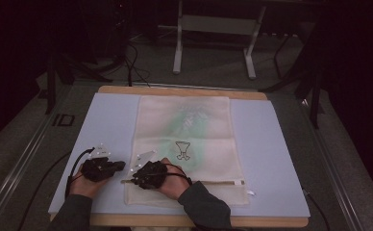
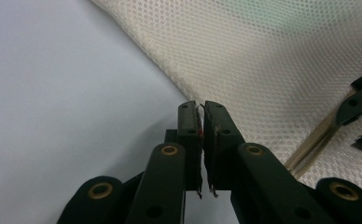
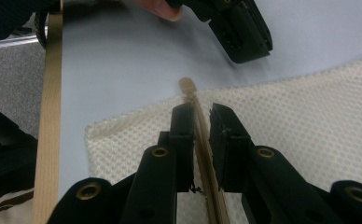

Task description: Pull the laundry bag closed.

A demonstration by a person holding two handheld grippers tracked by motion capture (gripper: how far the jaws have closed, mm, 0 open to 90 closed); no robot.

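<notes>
Hand-held gripper [image 3: 200,116], zipper [image 3: 206,158] between jaws

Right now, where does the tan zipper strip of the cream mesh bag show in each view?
High view: the tan zipper strip runs level across the bag's near end, right of the right gripper.
Left gripper view: it slants at the right edge.
Right gripper view: it runs up between the fingers to its end.
Shared landmark: the cream mesh bag on the pale blue mat.

The high view is dim, its edges sinking into near black around the pale counter [image 1: 107,125]. Both gripper views are brighter and evenly lit, with nearby jaws soft and blurred.
</notes>
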